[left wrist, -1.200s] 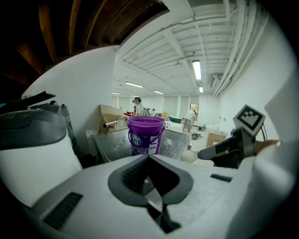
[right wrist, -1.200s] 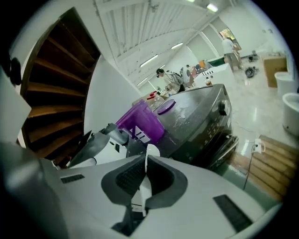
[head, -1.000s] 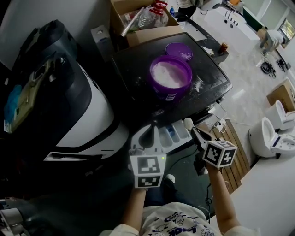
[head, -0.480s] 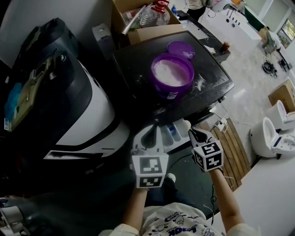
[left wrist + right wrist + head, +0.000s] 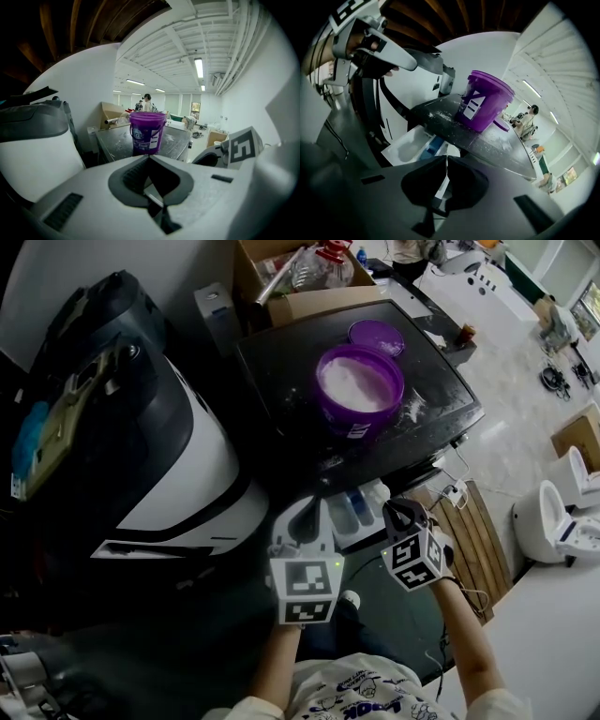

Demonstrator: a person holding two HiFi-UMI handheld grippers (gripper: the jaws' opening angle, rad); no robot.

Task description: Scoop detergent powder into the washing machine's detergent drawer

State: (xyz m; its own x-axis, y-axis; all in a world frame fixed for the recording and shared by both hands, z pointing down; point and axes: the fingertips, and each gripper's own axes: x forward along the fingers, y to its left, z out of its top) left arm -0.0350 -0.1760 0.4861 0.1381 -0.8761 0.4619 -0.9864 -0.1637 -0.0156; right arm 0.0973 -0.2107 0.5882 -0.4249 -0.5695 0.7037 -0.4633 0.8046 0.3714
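Note:
A purple bucket (image 5: 359,381) of white detergent powder stands open on the black washer top (image 5: 281,362), and its lid (image 5: 377,336) lies behind it. Below the top's front edge, the white detergent drawer (image 5: 345,517) is pulled out. My right gripper (image 5: 389,507) is at the drawer's right end, shut on a white scoop (image 5: 378,491) tipped over the drawer. In the right gripper view the scoop's handle (image 5: 440,186) runs between the jaws, with the drawer (image 5: 410,145) and the bucket (image 5: 485,105) beyond. My left gripper (image 5: 312,498) is shut just left of the drawer, facing the bucket (image 5: 147,131).
A bulky white and black machine (image 5: 187,456) stands at the left. A cardboard box (image 5: 291,277) of clutter sits behind the washer. Spilled powder dusts the top near the bucket. A wooden pallet (image 5: 478,540) and toilets (image 5: 562,512) are at the right. A person (image 5: 146,101) stands far behind.
My right gripper has swung left and twisted, bringing the scoop in over the drawer's right end. The left gripper has hardly moved.

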